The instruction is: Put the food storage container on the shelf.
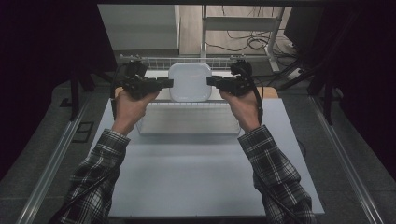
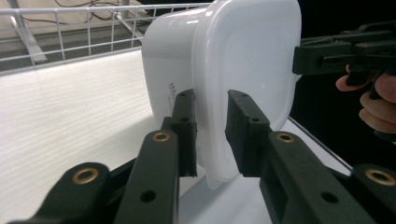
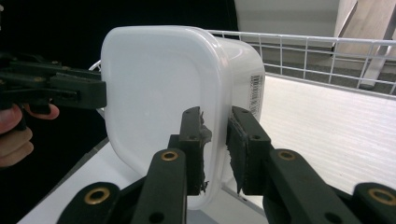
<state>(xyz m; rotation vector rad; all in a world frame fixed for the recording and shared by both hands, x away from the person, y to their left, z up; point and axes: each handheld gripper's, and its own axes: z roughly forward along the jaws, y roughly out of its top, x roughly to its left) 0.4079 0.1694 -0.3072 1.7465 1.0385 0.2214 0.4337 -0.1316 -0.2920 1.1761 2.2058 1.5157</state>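
A: Grey table [image 1: 205,177] under the high view; dark surroundings to both sides, cables on the floor at 12 o'clock. What sits at the far end?

B: White wire basket [image 1: 187,116], with a white tub [image 1: 189,81] held lid-up over its far half. From the tub, the left gripper [image 1: 166,83] is at 9 o'clock and the right gripper [image 1: 212,81] at 3 o'clock, each in a hand with a plaid sleeve.

A: Jaw state, left?

B: In the left gripper view the left gripper [image 2: 211,135] straddles the tub [image 2: 224,70] at its rim. One pad lies against the rim; a slight gap shows at the other. Whether it clamps, I cannot tell.

A: And the right?

B: In the right gripper view the right gripper [image 3: 215,147] straddles the opposite rim of the tub [image 3: 159,93] the same way. Its worn pads are close to the plastic, contact unclear; again I cannot tell. Basket wire [image 3: 317,51] runs behind at 1 o'clock.
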